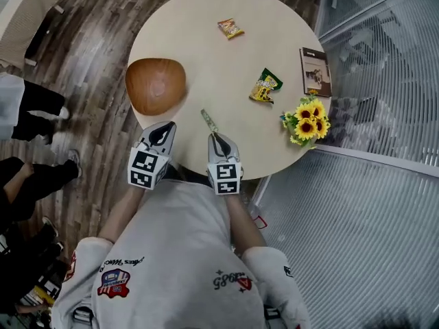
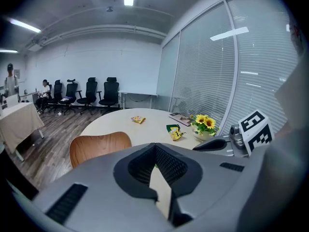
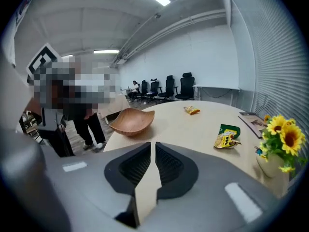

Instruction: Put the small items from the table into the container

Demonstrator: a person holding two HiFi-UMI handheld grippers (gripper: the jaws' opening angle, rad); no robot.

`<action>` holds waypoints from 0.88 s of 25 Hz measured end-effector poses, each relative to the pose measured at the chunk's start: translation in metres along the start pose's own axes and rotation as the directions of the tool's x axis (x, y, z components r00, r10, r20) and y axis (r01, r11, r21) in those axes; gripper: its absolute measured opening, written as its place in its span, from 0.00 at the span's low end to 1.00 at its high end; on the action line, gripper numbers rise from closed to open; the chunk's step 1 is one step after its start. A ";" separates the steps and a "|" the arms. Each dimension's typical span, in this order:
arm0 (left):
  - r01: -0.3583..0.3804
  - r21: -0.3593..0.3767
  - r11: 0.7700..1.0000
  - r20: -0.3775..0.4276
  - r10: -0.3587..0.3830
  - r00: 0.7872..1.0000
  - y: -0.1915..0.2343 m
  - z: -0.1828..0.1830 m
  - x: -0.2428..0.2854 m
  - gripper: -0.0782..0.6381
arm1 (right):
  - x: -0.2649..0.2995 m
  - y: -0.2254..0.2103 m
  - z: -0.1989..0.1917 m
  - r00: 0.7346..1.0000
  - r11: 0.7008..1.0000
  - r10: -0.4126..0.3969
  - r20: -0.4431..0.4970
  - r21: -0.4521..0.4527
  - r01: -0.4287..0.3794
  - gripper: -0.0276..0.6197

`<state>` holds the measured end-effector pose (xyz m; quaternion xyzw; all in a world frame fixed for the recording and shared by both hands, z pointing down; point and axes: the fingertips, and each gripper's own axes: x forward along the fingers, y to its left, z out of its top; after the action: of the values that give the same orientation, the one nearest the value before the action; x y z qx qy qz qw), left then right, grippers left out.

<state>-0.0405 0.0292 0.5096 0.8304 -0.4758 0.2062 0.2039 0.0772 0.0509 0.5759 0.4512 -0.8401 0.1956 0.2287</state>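
On the round beige table stands a wooden bowl at the left edge. An orange snack packet lies at the far side, and a green-and-yellow packet lies right of centre. A thin green stick packet lies just ahead of my right gripper; I cannot tell whether they touch. That gripper is shut, with nothing visible between its jaws in the right gripper view. My left gripper is shut and empty at the near edge, just short of the bowl.
A pot of sunflowers and a book sit at the table's right edge, next to a glass partition. A person's legs stand on the wooden floor at the left. A cloth-covered table is at the far left.
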 end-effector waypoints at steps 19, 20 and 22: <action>-0.104 -0.042 0.994 -0.027 0.103 0.994 0.043 0.006 0.022 0.12 | 0.110 -0.040 -0.107 0.903 0.996 -0.002 -0.429 -0.077 -0.035 0.32; -0.108 -0.048 0.993 -0.028 0.107 0.994 0.045 0.004 0.022 0.12 | 0.109 -0.039 -0.108 0.900 0.996 -0.003 -0.435 -0.084 -0.038 0.30; -0.119 -0.059 0.991 -0.034 0.117 0.993 0.050 0.001 0.021 0.12 | 0.108 -0.035 -0.110 0.891 0.994 0.003 -0.454 -0.099 -0.054 0.18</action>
<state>-0.0746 -0.0090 0.5272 0.7910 -0.5269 0.2161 0.2237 0.0771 0.0190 0.7308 0.3677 -0.7797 0.2526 0.4395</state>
